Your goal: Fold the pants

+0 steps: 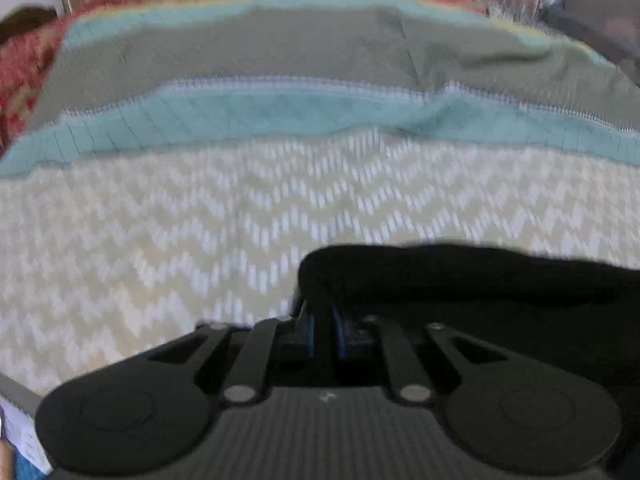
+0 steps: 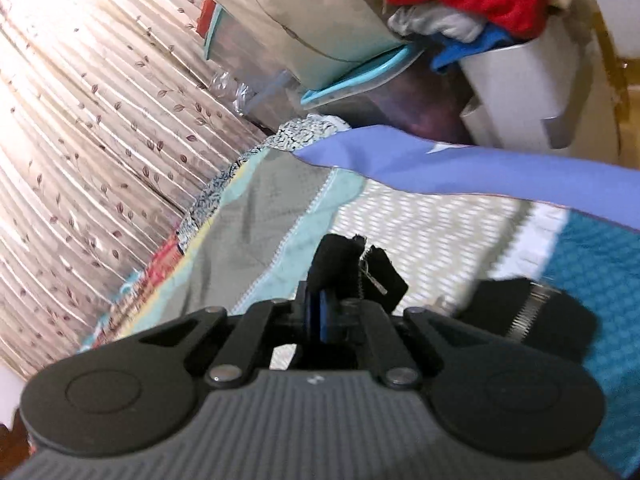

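Observation:
The pants (image 1: 460, 280) are black and lie on the chevron-patterned bedspread (image 1: 200, 220), spreading from my left gripper toward the right. My left gripper (image 1: 324, 322) is shut on a fold of that black fabric at its left end, which hides the tips of the blue pads. In the right wrist view my right gripper (image 2: 332, 308) is shut on the pants (image 2: 352, 264) at the fly, where a zipper pull hangs. More black fabric with zipper teeth (image 2: 532, 312) lies lower right.
Teal and olive bands of the bedspread (image 1: 320, 64) run across the far side. A leaf-print curtain (image 2: 80, 140) hangs on the left. A white basket (image 2: 520, 92) heaped with clothes and a pillow (image 2: 288, 12) stand beyond the bed. A lavender-blue strip of cloth (image 2: 460, 168) crosses above it.

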`<control>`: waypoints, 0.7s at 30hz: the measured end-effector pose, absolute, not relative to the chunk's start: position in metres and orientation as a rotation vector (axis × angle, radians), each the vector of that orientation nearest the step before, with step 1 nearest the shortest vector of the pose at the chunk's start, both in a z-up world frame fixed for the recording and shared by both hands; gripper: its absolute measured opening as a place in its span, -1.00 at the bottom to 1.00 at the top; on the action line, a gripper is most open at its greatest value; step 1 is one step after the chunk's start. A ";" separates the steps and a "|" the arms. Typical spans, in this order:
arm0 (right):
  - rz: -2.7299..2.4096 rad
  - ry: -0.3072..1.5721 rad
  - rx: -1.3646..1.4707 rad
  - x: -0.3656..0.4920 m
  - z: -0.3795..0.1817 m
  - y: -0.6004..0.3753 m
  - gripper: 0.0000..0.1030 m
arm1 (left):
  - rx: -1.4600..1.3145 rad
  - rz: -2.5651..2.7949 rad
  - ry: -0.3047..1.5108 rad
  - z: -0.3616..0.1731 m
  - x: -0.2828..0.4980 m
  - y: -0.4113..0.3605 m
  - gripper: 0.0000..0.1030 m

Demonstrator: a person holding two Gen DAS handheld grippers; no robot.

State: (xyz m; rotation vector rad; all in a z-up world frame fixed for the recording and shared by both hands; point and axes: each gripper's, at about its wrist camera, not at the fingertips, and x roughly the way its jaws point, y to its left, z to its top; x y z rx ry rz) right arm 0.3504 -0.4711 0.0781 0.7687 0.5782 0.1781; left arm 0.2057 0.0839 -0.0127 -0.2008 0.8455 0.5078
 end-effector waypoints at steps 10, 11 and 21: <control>0.162 0.627 0.813 0.513 0.078 -0.394 -0.87 | -0.444 0.792 0.597 0.026 0.155 0.137 -0.84; 0.152 0.638 0.759 0.520 0.074 -0.378 -0.87 | -0.444 0.794 0.604 0.024 0.155 0.138 -0.84; 0.074 0.783 0.801 0.540 0.015 -0.353 -0.85 | -0.545 0.833 0.632 0.001 0.163 0.157 -0.83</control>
